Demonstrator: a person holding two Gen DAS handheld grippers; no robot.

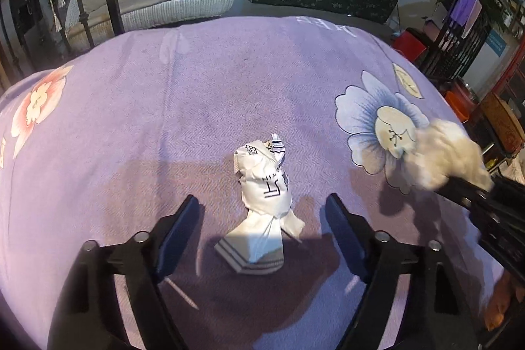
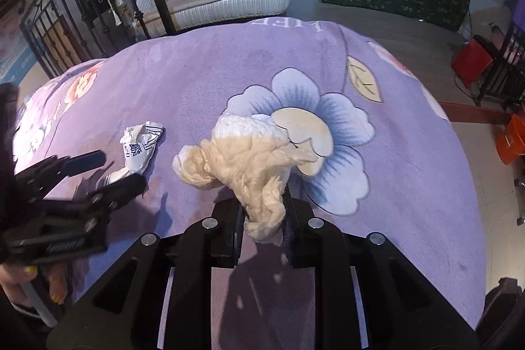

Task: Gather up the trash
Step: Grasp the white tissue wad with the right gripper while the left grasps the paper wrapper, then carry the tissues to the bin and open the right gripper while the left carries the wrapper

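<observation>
Dim indoor light, soft shadows, fisheye-warped edges, slight blur.

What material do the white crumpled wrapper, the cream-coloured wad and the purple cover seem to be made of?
The crumpled wrapper looks like thin printed paper or plastic film: sharp creases, dark lettering, a slight sheen. The cream wad, pinched in the right gripper, looks like soft tissue paper, matte and fluffy; it might be cotton. The purple cover seems woven cloth, matte with a fine weave and printed flowers.

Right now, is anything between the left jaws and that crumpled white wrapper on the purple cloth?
Nothing visible. The crumpled wrapper lies alone on the purple cloth, between the open left gripper jaws. The right gripper, shut on a tissue wad, is off to the side.
</observation>
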